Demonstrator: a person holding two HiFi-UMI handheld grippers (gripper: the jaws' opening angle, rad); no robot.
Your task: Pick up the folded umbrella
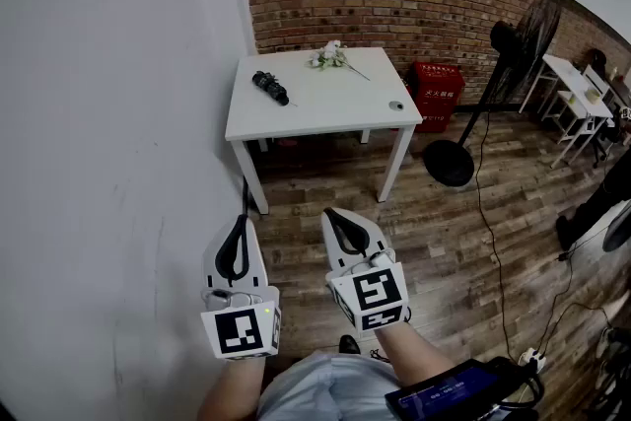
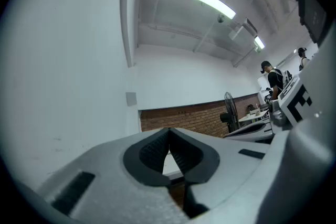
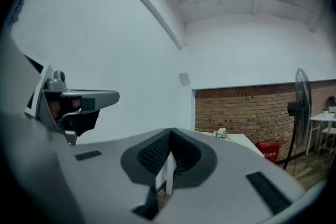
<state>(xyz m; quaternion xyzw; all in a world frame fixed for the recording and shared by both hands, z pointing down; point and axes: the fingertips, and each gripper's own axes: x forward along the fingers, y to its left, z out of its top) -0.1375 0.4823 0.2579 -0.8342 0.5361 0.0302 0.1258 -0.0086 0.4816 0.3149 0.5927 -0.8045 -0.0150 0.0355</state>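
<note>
The folded umbrella, black and compact, lies on the left part of a white table by the brick wall. It is far ahead of both grippers, well out of reach. My left gripper and right gripper are held side by side over the wooden floor, pointing toward the table. Both are shut with nothing between their jaws. In the left gripper view the left gripper has its dark pads meeting at the tip. The right gripper looks the same in its own view, where the umbrella is hidden.
White flowers and a small round object also lie on the table. A red crate, a standing fan with its base, a white desk and floor cables stand right. A white wall runs along the left.
</note>
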